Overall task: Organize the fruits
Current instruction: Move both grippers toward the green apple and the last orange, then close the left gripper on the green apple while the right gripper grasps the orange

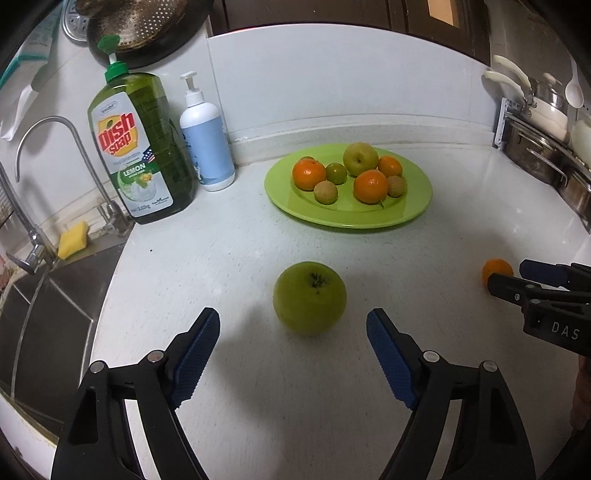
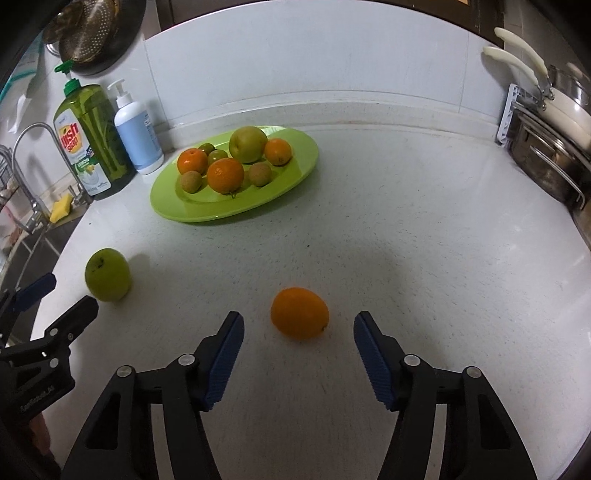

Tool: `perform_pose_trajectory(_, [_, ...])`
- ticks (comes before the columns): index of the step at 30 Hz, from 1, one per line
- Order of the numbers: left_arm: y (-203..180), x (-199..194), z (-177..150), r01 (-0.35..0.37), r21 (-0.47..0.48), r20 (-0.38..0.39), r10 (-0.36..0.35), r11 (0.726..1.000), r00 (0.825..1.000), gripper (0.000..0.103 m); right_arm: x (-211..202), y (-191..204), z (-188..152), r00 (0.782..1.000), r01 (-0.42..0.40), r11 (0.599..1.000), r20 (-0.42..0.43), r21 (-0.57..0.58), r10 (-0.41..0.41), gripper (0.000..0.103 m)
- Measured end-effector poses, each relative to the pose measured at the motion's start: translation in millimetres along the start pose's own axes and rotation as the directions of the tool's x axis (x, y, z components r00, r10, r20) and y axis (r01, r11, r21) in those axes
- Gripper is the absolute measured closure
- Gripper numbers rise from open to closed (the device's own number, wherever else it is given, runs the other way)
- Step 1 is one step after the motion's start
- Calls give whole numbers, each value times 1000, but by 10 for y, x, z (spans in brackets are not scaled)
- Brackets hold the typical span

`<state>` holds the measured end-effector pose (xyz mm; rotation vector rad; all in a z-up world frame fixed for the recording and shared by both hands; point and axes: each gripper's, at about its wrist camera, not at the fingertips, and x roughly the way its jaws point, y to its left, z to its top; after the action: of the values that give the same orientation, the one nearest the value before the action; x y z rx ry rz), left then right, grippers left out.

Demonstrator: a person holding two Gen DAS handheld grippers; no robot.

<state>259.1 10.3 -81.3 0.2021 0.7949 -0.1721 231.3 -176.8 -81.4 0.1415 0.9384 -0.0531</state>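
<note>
White speckled countertop (image 2: 406, 258), slightly glossy, curved front edge. White tiled backsplash (image 1: 332, 81) along the far side, low raised lip where it meets the counter. Far left: green dish soap bottle (image 1: 142, 147) beside a white pump bottle (image 1: 207, 144), touching or nearly so. Left: steel sink (image 1: 55, 295), gooseneck faucet (image 1: 55, 147), yellow sponge (image 1: 73, 239) on the rim. Metal colander (image 1: 147, 18) up on the wall (partly cut off). Far right: stacked steel pots and pans (image 2: 546, 147), cream handles. Dark cabinetry behind. Overhead light, soft shadows.
</note>
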Motion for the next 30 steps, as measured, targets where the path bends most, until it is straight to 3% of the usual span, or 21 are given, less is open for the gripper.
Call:
perform_pose_trajectory(6, [20,150,77,35,-12,-16,-35,999,999,30,88,9,31,1000,-3,1000,-20,2,3,51])
perform_pose_trajectory(17, [0,303,134,80,0,-55,-79,997,995,53,204,-1,37,999,10,1000,-48,16,-9,60])
perform_pose_trajectory(21, [6,326,143,84,-3,-56,-84,996,995,53,218,5,33,999,11,1000,-53,15,-10,66])
perform_pose_trajectory(30, [-11,301,115,94,15,-45,-93,995,995,54,190,35,31,999,13,1000,-42,3,-12,66])
